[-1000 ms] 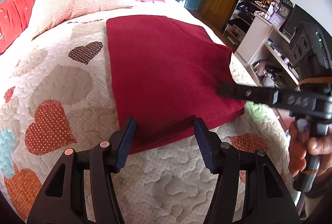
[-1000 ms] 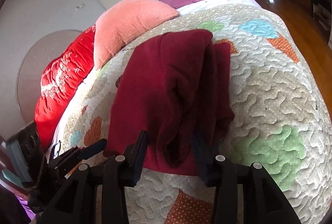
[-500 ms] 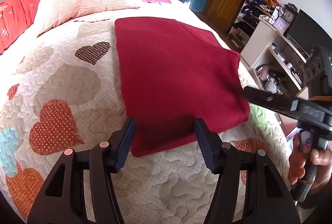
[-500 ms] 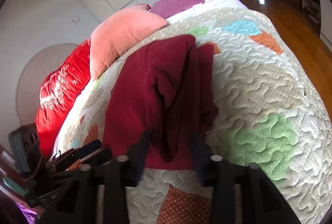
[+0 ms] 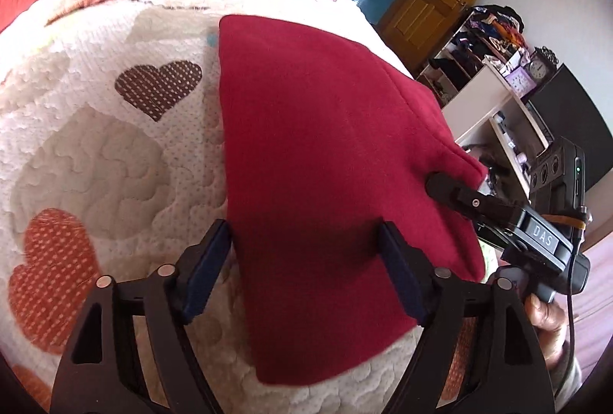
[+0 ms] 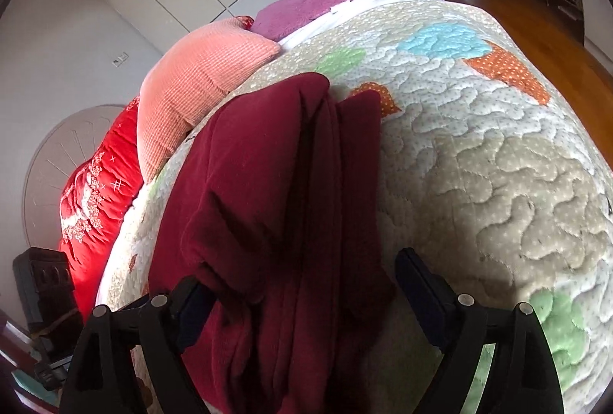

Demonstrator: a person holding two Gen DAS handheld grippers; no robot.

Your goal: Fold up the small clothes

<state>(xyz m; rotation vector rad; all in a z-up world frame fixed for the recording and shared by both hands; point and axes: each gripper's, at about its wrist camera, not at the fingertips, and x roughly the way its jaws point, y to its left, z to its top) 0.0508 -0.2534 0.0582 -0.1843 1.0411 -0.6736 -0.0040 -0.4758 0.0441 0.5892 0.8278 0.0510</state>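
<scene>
Garment (image 5: 325, 153), dark red, folded, flat on quilt (image 5: 95, 153)

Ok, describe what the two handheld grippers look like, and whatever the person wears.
Left gripper: black angular frame, silver rivets, dark blue finger pads. Right gripper: the same black build and rivets; seen from the left wrist view, its body is embossed "DAS", with a black cable trailing off. A dull sleeve cuff barely shows.

Folded dark-red fleece garment (image 5: 329, 161) lies on the heart-patterned quilted bedspread (image 5: 95, 146), reaching toward the bed's near edge. Behind it, at the head end — a peach waffle-knit pillow (image 6: 195, 96), a red embroidered cushion (image 6: 92, 199) to its left, a purple plush blanket (image 6: 306, 6) to its right.
</scene>
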